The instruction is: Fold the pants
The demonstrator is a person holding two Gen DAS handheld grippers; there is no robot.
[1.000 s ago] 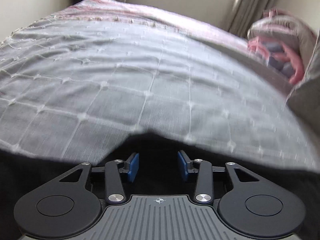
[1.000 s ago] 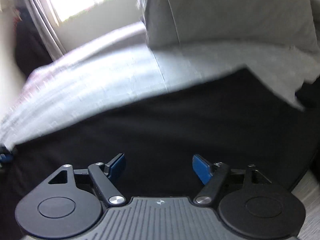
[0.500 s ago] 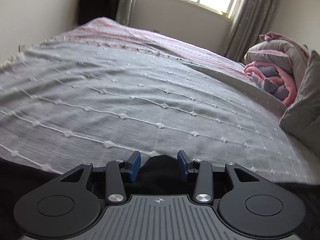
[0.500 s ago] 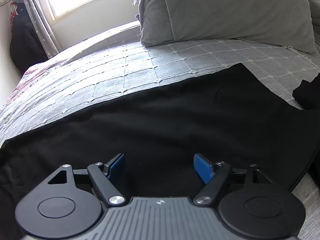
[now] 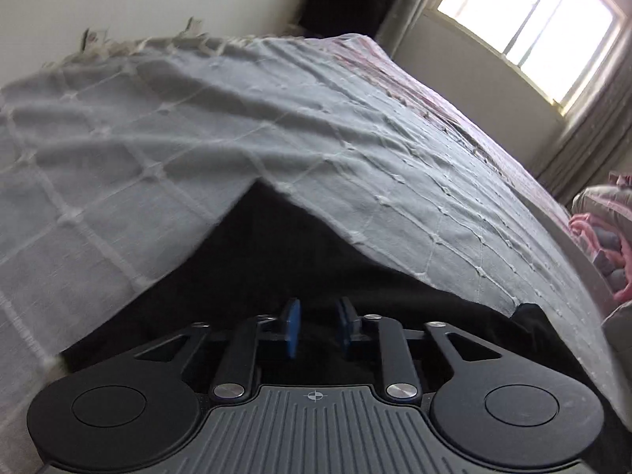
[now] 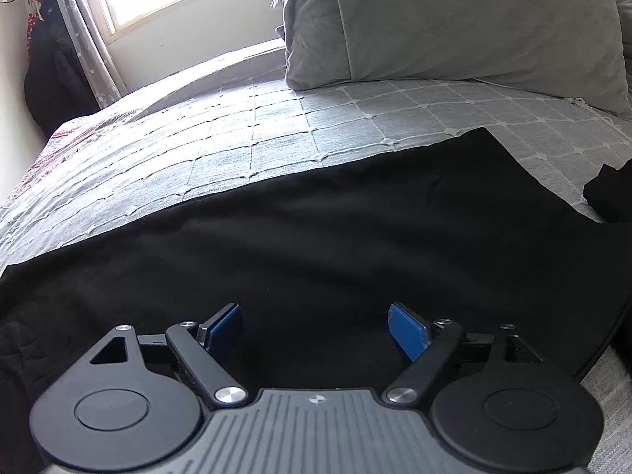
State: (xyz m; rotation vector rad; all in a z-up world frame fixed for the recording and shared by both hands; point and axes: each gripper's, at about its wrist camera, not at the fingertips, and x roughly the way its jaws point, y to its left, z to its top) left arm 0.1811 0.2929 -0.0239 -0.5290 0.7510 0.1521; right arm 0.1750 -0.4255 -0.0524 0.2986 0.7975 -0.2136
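Pants (image 6: 316, 229) lie spread flat across the near bedspread (image 6: 245, 138), folding apparently barely begun: left gripper (image 5: 316, 328) narrowing over a dark corner, right gripper (image 6: 316, 328) widening, holding nothing.

Bed (image 6: 245, 150) w/ grey checked cover: black pants (image 6: 316, 245) flat, 1 grey pillow (image 6: 454, 19) (far end).
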